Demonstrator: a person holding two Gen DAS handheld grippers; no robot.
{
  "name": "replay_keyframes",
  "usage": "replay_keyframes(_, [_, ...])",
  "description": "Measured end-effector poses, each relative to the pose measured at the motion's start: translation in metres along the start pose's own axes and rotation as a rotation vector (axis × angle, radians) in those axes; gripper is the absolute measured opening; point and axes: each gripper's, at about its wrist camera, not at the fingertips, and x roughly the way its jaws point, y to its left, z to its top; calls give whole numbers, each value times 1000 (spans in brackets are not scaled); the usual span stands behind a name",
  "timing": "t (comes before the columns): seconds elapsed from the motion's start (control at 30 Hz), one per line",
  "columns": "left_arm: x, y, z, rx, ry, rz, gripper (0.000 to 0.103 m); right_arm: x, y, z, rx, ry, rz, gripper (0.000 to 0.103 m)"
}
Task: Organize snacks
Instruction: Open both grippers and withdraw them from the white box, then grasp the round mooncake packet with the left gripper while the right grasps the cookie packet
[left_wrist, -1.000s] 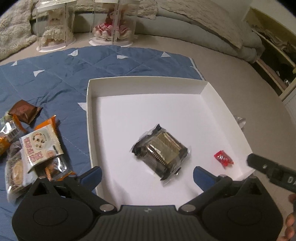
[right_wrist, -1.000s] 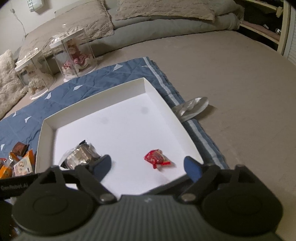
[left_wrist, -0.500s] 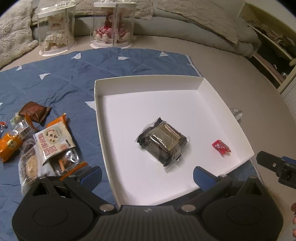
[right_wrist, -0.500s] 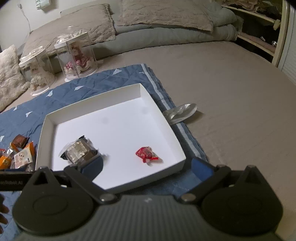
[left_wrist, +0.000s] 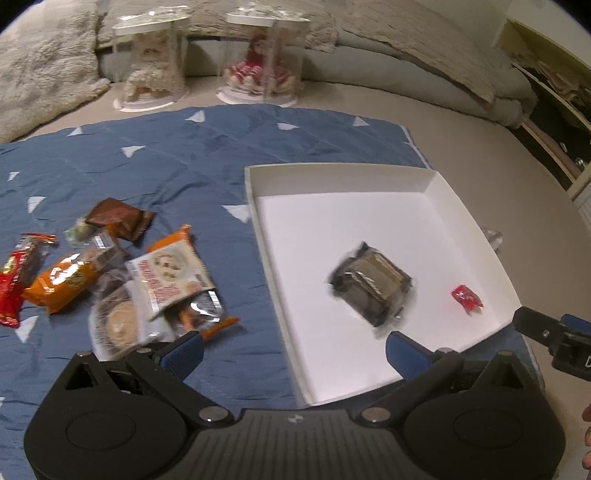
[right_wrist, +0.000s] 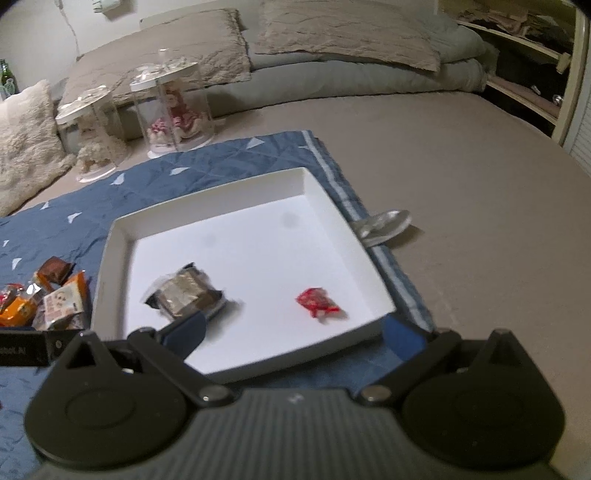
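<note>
**Snacks on quilt, two in tray**

On the far left of the blue quilt (left_wrist: 177, 162), a loose pile of snacks (left_wrist: 110, 273): red wrapper, orange pack, brown square pouch, white cookie pack over clear-wrapped biscuits. Left gripper (left_wrist: 293, 354) spread wide and holding nothing, near the pile's edge. In the white tray (left_wrist: 332, 177), a dark clear-wrapped cake (left_wrist: 373, 286) mid-floor, a small red candy (left_wrist: 466, 297) near the right wall. Right gripper (right_wrist: 291, 336) likewise parted, empty, above the tray's near rim.

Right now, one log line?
tray: dark packet, red candy | snack pile: on quilt | both jaws: open, empty
</note>
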Motion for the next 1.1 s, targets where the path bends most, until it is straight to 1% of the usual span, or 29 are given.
replay_keyframes(0.27, [-14, 48, -1, -44, -20, 60, 103, 10, 38, 3, -42, 3, 75, 103])
replay_keyframes(0.43, [-24, 84, -4, -93, -32, 107, 103, 14, 59, 4, -72, 6, 115, 103])
replay_keyframes(0.53, [-30, 105, -5, -131, -40, 122, 103, 19, 72, 6, -93, 8, 138, 103])
replay_keyframes(0.7, [-39, 131, -6, -171, -56, 151, 103, 20, 97, 6, -125, -1, 180, 103])
replay_keyframes(0.97, [-43, 165, -10, -238, -65, 178, 103, 25, 141, 5, -195, -6, 253, 103])
replay_keyframes(1.1, [-39, 177, -11, -303, -61, 160, 103, 27, 158, 5, -201, -3, 316, 103])
